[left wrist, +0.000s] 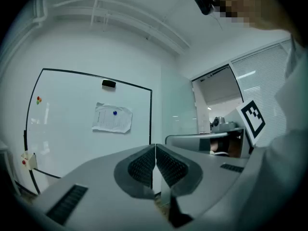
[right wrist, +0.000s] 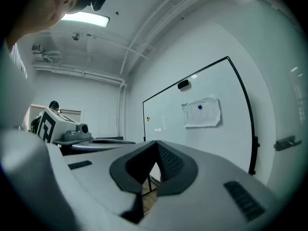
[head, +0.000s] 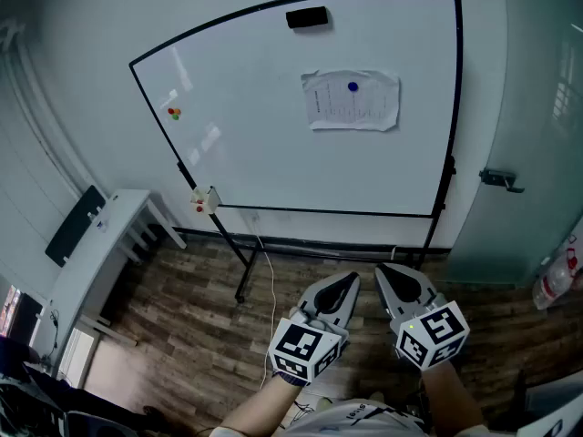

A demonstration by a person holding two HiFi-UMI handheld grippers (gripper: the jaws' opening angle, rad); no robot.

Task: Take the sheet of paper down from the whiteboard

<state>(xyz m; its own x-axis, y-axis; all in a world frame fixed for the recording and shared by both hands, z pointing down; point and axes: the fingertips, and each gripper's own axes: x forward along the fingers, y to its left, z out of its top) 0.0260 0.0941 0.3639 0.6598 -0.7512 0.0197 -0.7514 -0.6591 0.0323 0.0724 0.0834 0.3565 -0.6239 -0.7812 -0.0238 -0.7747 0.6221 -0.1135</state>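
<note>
A crumpled sheet of paper [head: 352, 100] hangs on the whiteboard [head: 255, 144], pinned by a blue magnet [head: 352, 86]. The same sheet of paper [left wrist: 112, 118] shows in the left gripper view, and as a sheet of paper [right wrist: 201, 112] in the right gripper view. My left gripper [head: 350, 279] and right gripper [head: 383, 268] are held side by side low in the head view, well short of the board. Both are shut with nothing between the jaws. In their own views the left gripper [left wrist: 155, 148] and right gripper [right wrist: 156, 146] point level at the board.
A black eraser [head: 307, 17] sits at the board's top. Small red and yellow magnets [head: 173, 112] are on its left part. A white desk [head: 91, 253] stands at the left, a frosted glass door with a handle [head: 501, 179] at the right. The board's stand and a white cable [head: 271, 280] cross the wooden floor.
</note>
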